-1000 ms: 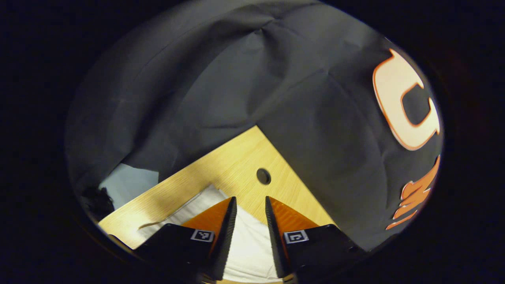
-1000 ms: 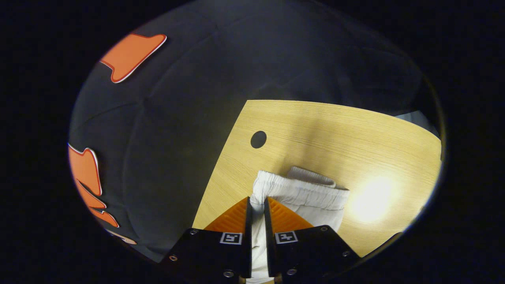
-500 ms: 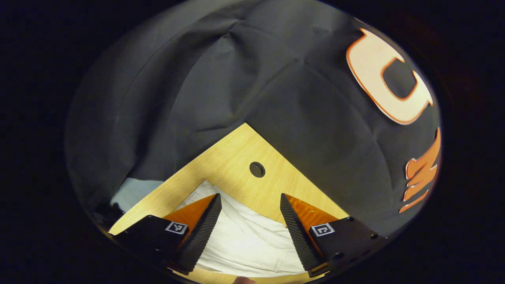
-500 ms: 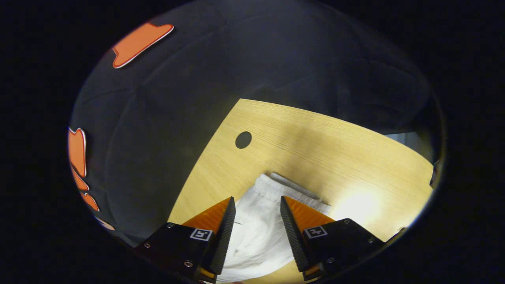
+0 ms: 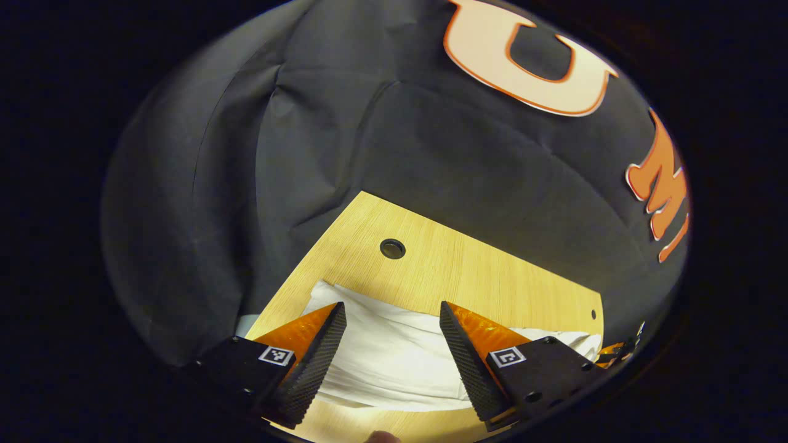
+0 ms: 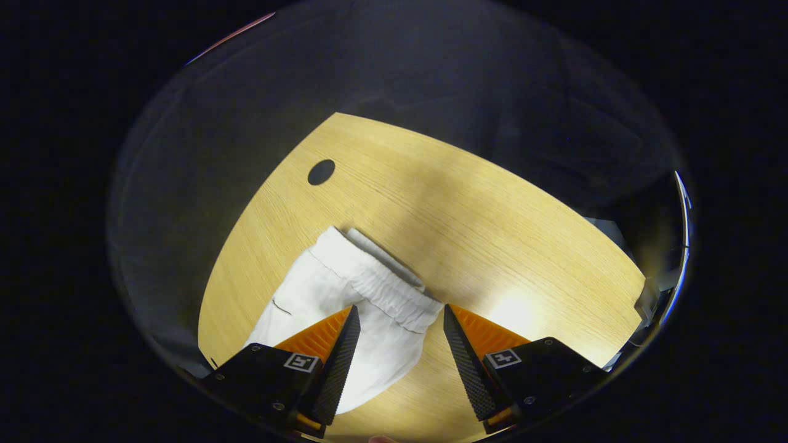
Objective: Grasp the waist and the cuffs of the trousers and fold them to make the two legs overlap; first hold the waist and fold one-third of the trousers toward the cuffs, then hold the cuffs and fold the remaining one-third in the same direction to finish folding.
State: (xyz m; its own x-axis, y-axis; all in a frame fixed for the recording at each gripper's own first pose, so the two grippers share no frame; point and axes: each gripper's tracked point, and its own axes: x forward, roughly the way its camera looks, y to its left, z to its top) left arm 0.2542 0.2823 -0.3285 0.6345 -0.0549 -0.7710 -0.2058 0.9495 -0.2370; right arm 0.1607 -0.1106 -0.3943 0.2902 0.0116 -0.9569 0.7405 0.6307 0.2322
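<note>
In the left gripper view, the left gripper (image 5: 393,312) hangs with its fingers spread wide and nothing between them, just above the white trousers (image 5: 388,351) that lie flat on the wooden table (image 5: 455,274). The cloth lies on the near side of the table's round hole (image 5: 392,248), stretching away to the right of it, where a sliver of another gripper (image 5: 619,351) shows at the cloth's far end.

In the right gripper view, the right gripper (image 6: 397,315) is likewise parted and empty, poised over the gathered elastic waist (image 6: 385,286) of the trousers (image 6: 345,307), which rest below and to the right of the hole (image 6: 321,172). A second layer of waistband peeks out from beneath the first, so the two legs appear to lie one on the other.

By this reading the leg-on-leg fold is done and the thirds are due. The next move calls for both grippers to close on the waist edge and carry it toward the cuffs.
</note>
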